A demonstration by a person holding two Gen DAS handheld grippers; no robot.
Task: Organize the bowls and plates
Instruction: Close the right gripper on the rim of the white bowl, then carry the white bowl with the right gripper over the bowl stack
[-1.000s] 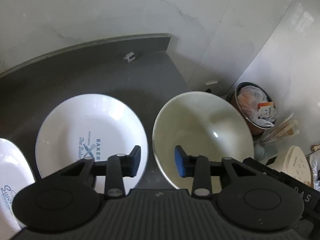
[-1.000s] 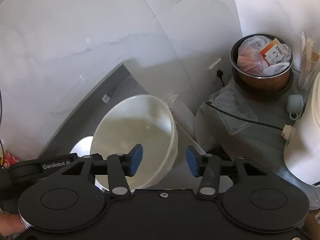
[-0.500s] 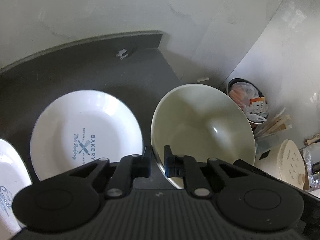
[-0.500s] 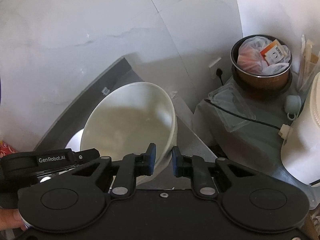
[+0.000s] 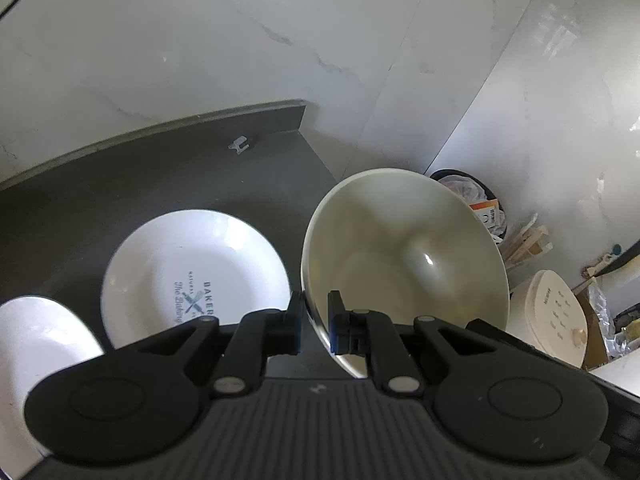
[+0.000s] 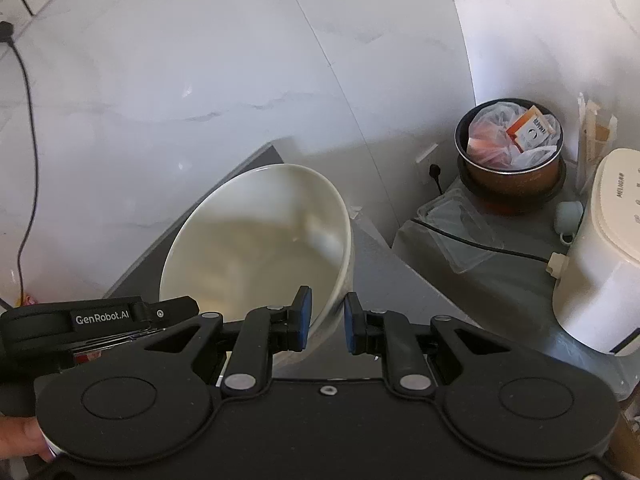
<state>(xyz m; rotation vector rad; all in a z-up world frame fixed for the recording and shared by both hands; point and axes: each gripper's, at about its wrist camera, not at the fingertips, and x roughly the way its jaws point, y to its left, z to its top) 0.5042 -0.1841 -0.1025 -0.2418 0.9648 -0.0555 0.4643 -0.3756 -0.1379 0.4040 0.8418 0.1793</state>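
Observation:
A large cream bowl (image 5: 404, 260) hangs tilted above the dark countertop (image 5: 120, 184). My left gripper (image 5: 316, 322) is shut on its left rim, which shows as a thin edge between the blue pads. In the right wrist view the same bowl (image 6: 256, 248) fills the centre, and my right gripper (image 6: 325, 320) is shut on its right rim. A white plate with a blue bakery print (image 5: 192, 272) lies flat on the counter, left of the bowl. Another white plate (image 5: 36, 344) is cut off at the far left.
Right of the counter and lower down are a brown pot stuffed with bags (image 6: 510, 148), a white appliance (image 6: 600, 264) with a black cable, and a grey cloth (image 6: 460, 248). Marble wall rises close behind. A small white clip (image 5: 239, 145) lies near the counter's back edge.
Both grippers went from open to shut on opposite rims of the cream bowl. The bowl has since risen and tipped, and the view has pulled back from the counter.

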